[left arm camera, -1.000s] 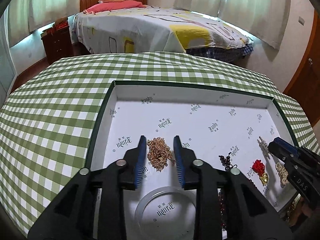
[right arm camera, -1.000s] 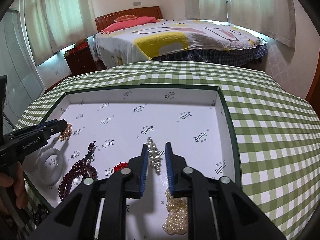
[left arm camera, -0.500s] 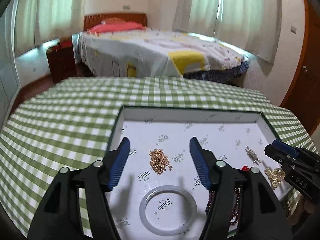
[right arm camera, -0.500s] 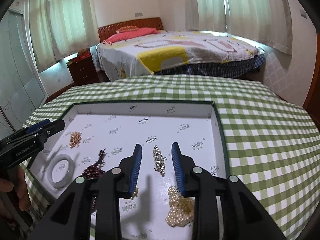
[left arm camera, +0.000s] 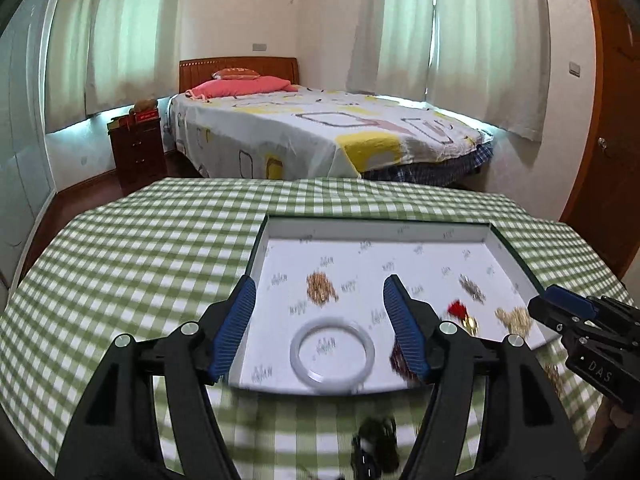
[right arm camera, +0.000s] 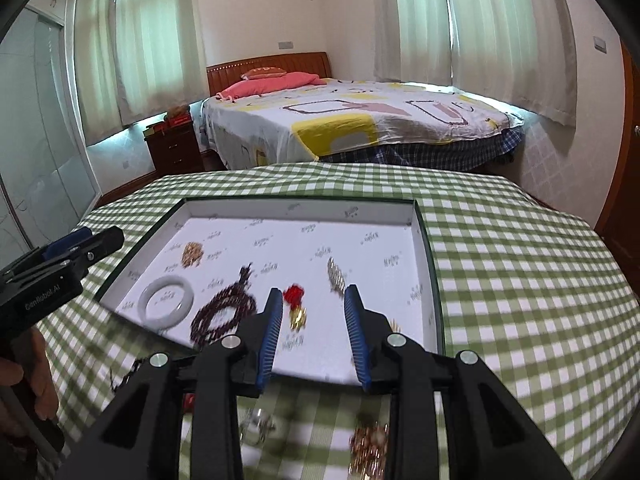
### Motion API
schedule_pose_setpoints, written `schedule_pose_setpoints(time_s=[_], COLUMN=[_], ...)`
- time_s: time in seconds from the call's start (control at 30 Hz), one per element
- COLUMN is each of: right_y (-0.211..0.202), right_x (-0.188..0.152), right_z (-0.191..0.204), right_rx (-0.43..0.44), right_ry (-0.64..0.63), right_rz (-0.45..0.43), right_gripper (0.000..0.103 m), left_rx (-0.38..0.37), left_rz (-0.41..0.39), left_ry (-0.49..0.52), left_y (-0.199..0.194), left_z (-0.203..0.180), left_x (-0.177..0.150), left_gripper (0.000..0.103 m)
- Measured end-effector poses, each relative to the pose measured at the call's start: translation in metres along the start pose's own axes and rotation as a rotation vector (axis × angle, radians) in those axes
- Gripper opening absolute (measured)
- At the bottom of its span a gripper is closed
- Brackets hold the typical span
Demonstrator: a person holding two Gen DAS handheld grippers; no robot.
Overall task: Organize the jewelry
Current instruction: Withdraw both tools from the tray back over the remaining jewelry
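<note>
A white shallow box [left arm camera: 400, 232] [right arm camera: 424, 248] with a dark green rim lies on the checked table. In it lie a gold chain heap [left arm camera: 321, 288] [right arm camera: 192, 254], a pale bangle [left arm camera: 332, 350] [right arm camera: 166, 300], a dark red bead string [right arm camera: 224, 312], a red and gold piece [right arm camera: 294, 300] [left arm camera: 460, 312], a silver piece [right arm camera: 336, 274] [left arm camera: 472, 288] and pearls [left arm camera: 514, 318]. My left gripper [left arm camera: 320, 324] is open and empty, raised over the box's near left part. My right gripper [right arm camera: 312, 334] is open and empty above the box's near edge.
Loose jewelry lies blurred on the cloth in front of the box: a dark piece [left arm camera: 376, 444], a silver piece [right arm camera: 260, 428] and a gold heap [right arm camera: 368, 448]. A bed [left arm camera: 320, 136] and a nightstand [left arm camera: 138, 152] stand behind the table.
Both grippers have opened wide and pulled back and up from the box. The gold chain and the silver piece stay in the box where the jaws were.
</note>
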State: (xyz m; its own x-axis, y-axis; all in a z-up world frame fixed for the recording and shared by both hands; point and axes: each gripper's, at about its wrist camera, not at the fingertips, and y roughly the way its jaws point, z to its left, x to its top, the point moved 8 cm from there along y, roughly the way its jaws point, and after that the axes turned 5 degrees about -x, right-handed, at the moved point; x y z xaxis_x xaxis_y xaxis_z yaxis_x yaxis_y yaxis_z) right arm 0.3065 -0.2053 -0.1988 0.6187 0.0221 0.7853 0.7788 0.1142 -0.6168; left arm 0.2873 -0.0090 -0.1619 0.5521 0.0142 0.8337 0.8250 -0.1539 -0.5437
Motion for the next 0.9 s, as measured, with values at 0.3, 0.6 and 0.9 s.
schedule_pose_setpoints(time_s=[0.3, 0.6, 0.9], right_y=[-0.017, -0.029, -0.035], right_x=[-0.031, -0.056, -0.065], right_z=[0.003, 0.005, 0.005], right_rx=[0.004, 0.008, 0.011], right_ry=[0.004, 0.006, 0.009], right_rz=[0.033, 0.055, 0.059], right_gripper=[0.033, 0.033, 0.033], left_rx=[0.007, -0.002, -0.009], left_rz=[0.049, 0.116, 0.172], left_ry=[-0.005, -0.019, -0.014], left_y=[-0.023, -0.031, -0.026], left_z=[-0.003, -0.005, -0.011], left_x=[-0.034, -0.073, -0.101], left_gripper=[0.065, 0.065, 0.065])
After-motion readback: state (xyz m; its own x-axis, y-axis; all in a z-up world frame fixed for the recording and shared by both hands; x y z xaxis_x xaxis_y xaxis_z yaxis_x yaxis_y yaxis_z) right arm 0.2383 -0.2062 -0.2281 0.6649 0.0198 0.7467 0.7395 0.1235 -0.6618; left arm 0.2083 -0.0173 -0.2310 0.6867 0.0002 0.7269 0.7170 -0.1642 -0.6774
